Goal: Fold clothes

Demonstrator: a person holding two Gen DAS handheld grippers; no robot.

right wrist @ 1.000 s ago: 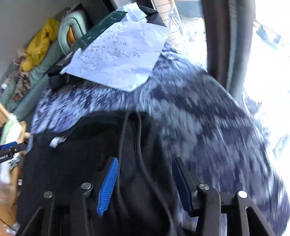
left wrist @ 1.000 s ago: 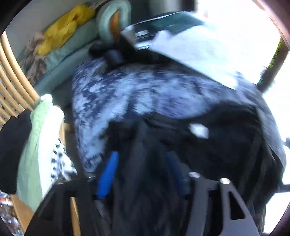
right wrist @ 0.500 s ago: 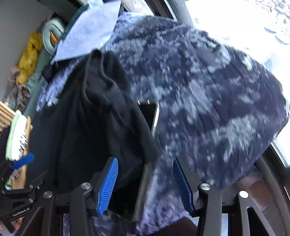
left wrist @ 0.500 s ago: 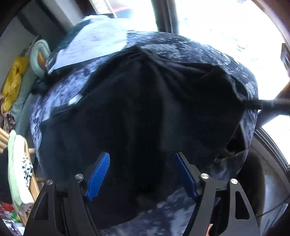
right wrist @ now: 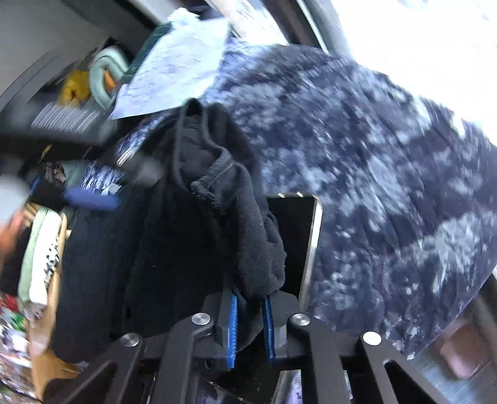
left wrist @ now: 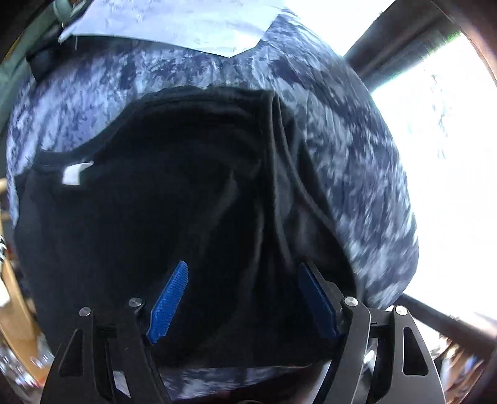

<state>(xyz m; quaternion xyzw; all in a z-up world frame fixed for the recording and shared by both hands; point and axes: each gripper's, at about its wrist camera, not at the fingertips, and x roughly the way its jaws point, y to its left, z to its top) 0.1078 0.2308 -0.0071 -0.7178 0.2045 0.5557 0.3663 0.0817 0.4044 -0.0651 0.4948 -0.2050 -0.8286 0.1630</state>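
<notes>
- The biggest thing I see is a rounded table point(left wrist: 357, 161) draped in a mottled blue-and-white cover; it fills most of both wrist views, and bright window light washes out the area past its far and right edges.
- A black garment point(left wrist: 174, 217) lies spread over the near-left part of the table, reaching from about the middle down to the near edge. A small white label point(left wrist: 74, 172) shows near its left side.
- In the right wrist view the garment's point(right wrist: 192, 236) right portion is bunched into a raised, rumpled fold with a thin cord running along it.
- A sheet of white paper point(left wrist: 174, 21) lies at the far edge of the table, beyond the garment and not touching it as far as I can tell.
- A dark phone point(right wrist: 295, 236) with a metallic rim lies flat on the cover just right of the bunched fold, partly tucked under it.
- My left hand-held gripper point(left wrist: 245, 306) hangs over the garment near the near edge, jaws spread wide, blue pads clear of the cloth on both sides.
- My right hand-held gripper point(right wrist: 250, 326) has just been closing, and its blue pads now pinch the lower end of the bunched black fold.
- Left of the table, blurred, are stacked pale green and white cloths point(right wrist: 40, 258) on a wooden frame.
</notes>
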